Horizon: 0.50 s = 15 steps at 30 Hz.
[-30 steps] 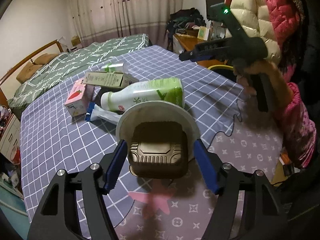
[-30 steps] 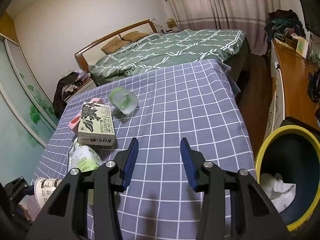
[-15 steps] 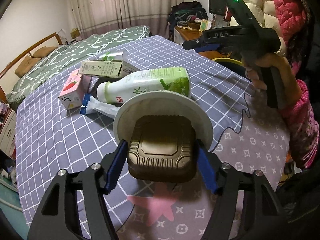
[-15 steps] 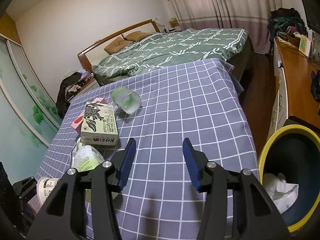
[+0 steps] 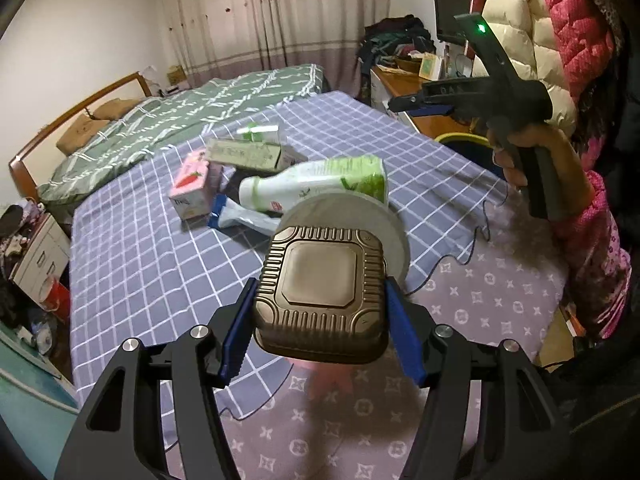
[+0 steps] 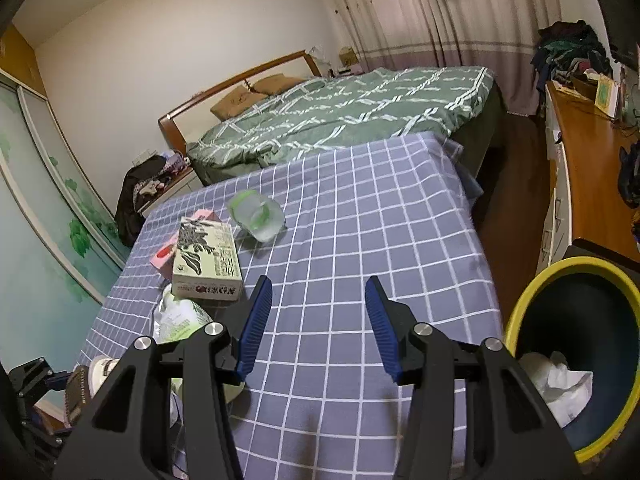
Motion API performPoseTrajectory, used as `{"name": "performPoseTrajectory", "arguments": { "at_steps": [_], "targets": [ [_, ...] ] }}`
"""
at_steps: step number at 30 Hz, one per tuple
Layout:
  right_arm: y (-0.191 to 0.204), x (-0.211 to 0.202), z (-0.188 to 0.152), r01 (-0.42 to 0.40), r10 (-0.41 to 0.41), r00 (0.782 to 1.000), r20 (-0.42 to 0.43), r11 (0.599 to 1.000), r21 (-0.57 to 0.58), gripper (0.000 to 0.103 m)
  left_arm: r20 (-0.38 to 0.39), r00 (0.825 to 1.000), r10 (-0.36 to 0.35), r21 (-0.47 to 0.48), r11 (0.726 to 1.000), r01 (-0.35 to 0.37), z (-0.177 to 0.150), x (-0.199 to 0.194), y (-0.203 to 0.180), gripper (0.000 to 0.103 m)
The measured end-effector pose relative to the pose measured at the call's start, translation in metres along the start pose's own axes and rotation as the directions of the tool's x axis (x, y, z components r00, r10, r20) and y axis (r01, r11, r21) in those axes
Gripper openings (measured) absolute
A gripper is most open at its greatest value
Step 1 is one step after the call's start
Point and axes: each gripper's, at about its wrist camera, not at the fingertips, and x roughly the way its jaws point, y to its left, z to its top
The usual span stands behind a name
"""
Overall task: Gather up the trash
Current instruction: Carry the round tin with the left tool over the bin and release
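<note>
My left gripper (image 5: 320, 328) is shut on a brown ribbed square container (image 5: 320, 284) with a white round bowl rim (image 5: 352, 216) behind it, held above the table. On the checked cloth lie a white-green bottle (image 5: 316, 184), a pink strawberry carton (image 5: 192, 192), a green-white box (image 5: 248, 154) and a blue-white wrapper (image 5: 244, 218). My right gripper (image 6: 318, 320) is open and empty above the table; it shows in the left wrist view (image 5: 424, 106) too. A clear cup with green band (image 6: 258, 216) lies beside the box (image 6: 206, 258).
A dark bin with a yellow rim (image 6: 576, 360) holding white paper stands right of the table. A green-quilted bed (image 6: 340, 108) lies beyond. A wooden desk (image 6: 592, 152) runs along the right. The person in a pink jacket (image 5: 580, 80) stands at the right.
My left gripper has lifted the brown container higher and tilted its bottom toward the camera. My right gripper has opened wider and hardly moved.
</note>
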Motion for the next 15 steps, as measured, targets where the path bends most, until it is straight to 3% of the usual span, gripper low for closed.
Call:
{"name": "performPoseTrajectory", "arguments": {
  "at_steps": [5, 8, 12, 15],
  "targets": [
    [-0.027, -0.048, -0.005, 0.068, -0.07, 0.995, 0.073, 0.997, 0.025, 0.047, 0.034, 0.999, -0.02, -0.004, 1.0, 0.02, 0.021, -0.013, -0.015, 0.061],
    [-0.051, -0.081, -0.015, 0.141, -0.146, 0.983, 0.109, 0.989, 0.054, 0.047, 0.061, 0.995, -0.073, -0.017, 0.997, 0.074, 0.043, -0.013, -0.032, 0.061],
    [-0.079, -0.117, -0.034, 0.263, -0.274, 0.952, 0.14, 0.96, 0.094, 0.047, 0.085, 0.98, -0.179, -0.039, 0.982, 0.183, 0.079, 0.006, -0.064, 0.061],
    [-0.104, -0.143, -0.053, 0.372, -0.389, 0.909, 0.152, 0.919, 0.133, 0.047, 0.082, 0.963, -0.256, -0.048, 0.964, 0.26, 0.106, 0.031, -0.09, 0.061]
  ]
}}
